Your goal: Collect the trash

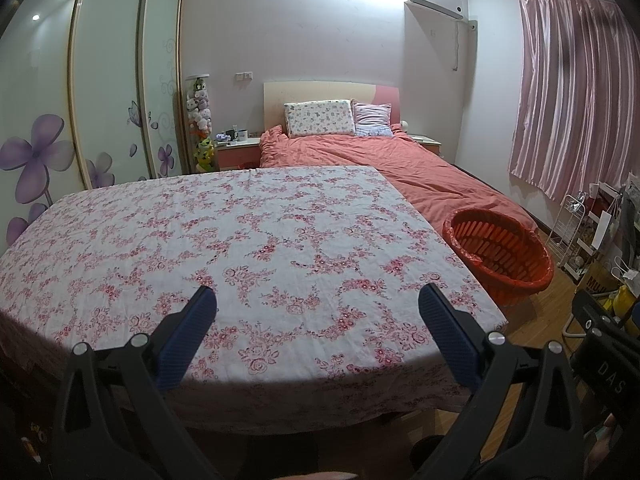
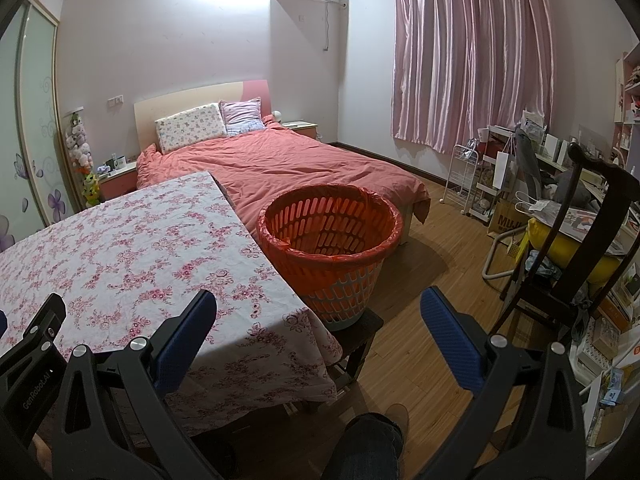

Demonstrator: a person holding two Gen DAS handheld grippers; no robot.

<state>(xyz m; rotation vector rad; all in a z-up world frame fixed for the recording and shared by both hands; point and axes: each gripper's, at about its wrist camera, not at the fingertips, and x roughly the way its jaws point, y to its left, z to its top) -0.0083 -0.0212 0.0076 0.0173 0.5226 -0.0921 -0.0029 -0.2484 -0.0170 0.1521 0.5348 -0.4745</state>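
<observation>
A table under a white cloth with pink flowers (image 1: 248,248) (image 2: 120,256) fills the foreground, and I see no trash lying on it. An orange slatted basket lined with a red bag (image 1: 500,256) (image 2: 332,236) stands on a dark stool at the table's right corner. My left gripper (image 1: 318,304) hovers open over the near edge of the cloth, blue pads wide apart, nothing between them. My right gripper (image 2: 318,308) is also open and holds nothing, hanging above the table's right corner just in front of the basket.
A bed with a salmon duvet (image 2: 280,168) lies behind the table. A dark wooden chair (image 2: 580,248) with a yellow cushion and cluttered shelves stand at the right. A person's knee and shoe (image 2: 372,432) show below. Pink curtains (image 2: 472,52) cover the window.
</observation>
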